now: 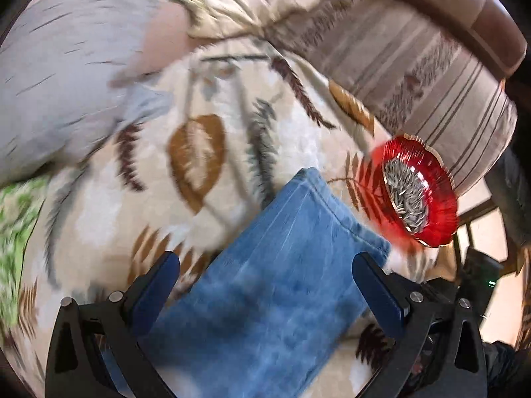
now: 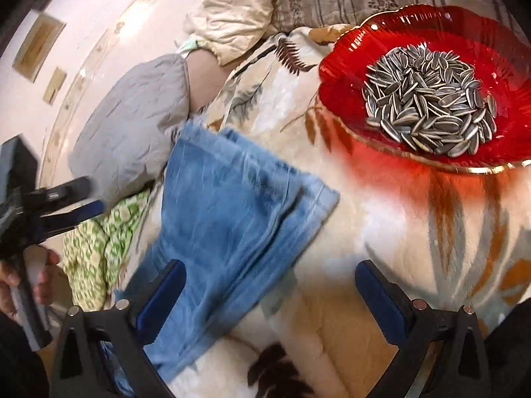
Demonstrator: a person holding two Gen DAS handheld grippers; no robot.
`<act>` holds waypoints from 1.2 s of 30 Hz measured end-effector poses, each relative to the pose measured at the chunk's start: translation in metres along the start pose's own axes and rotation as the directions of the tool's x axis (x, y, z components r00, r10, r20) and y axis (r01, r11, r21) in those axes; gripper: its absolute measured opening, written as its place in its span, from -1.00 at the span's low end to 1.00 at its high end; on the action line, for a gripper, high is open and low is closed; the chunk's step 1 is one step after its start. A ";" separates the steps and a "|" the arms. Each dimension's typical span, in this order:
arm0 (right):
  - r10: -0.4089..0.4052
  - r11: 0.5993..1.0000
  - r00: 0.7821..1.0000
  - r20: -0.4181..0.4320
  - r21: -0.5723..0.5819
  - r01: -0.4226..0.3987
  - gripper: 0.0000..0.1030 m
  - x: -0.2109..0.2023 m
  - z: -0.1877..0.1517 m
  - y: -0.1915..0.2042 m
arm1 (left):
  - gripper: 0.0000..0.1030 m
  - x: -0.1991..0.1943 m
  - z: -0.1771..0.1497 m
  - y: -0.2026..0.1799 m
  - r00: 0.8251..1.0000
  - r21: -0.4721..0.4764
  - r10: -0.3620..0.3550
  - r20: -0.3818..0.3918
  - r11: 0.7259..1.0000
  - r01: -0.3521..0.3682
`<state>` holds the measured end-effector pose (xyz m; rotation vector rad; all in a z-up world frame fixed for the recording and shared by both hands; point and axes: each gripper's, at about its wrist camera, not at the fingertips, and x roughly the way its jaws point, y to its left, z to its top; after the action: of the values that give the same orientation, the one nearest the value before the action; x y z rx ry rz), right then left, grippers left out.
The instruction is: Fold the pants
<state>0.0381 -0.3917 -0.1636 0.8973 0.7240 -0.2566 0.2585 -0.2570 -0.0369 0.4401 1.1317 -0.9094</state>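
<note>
Both my left gripper (image 1: 265,285) and my right gripper (image 2: 270,293) hang spread wide and empty over the folded, faded blue denim pants (image 2: 232,212), which lie flat on the cream leaf-patterned blanket (image 2: 381,232) beside the scalloped red glass dish (image 2: 335,66) of striped sunflower seeds (image 2: 431,99).

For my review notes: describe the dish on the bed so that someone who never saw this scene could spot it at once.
Start at the cream blanket with brown and grey leaf prints that covers the bed. On it, beside the folded blue pants, sits a red glass dish with a scalloped, gold-edged rim. It alone is shiny and translucent, and it holds a heap of striped sunflower seeds.
</note>
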 end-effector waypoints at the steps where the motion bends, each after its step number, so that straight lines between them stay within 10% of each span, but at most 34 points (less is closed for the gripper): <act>1: -0.005 1.000 1.000 0.006 -0.002 0.005 0.99 0.003 0.004 0.001 | 1.00 0.010 0.007 -0.003 1.000 0.015 0.000 -0.017 1.000 0.000; 12: -0.104 0.994 0.994 0.029 -0.024 0.104 0.94 0.033 0.021 0.014 | 1.00 0.049 0.045 -0.008 0.997 0.063 -0.008 -0.072 0.998 0.012; 15: -0.105 0.994 0.993 0.045 -0.003 0.106 0.46 0.038 0.028 0.012 | 1.00 0.051 0.047 -0.005 0.997 0.066 -0.003 -0.078 0.998 0.008; 17: -0.099 0.995 0.994 0.042 -0.001 0.099 -0.34 0.040 0.031 0.008 | 1.00 0.052 0.047 -0.001 0.997 0.064 -0.002 -0.082 0.998 0.007; 20: -0.081 0.997 0.996 0.029 -0.018 0.081 -0.60 0.046 0.031 0.006 | 1.00 0.053 0.047 0.002 0.996 0.063 -0.003 -0.091 0.998 0.009; 36: -0.087 0.994 0.994 0.071 -0.056 0.091 -0.65 0.039 0.016 0.002 | 0.96 0.098 0.055 -0.044 0.981 0.317 -0.027 -0.194 0.944 0.089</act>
<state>0.0746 -0.3997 -0.1821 0.7971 0.7051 -0.3420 0.2679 -0.3609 -0.0987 0.7790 1.1728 -1.1310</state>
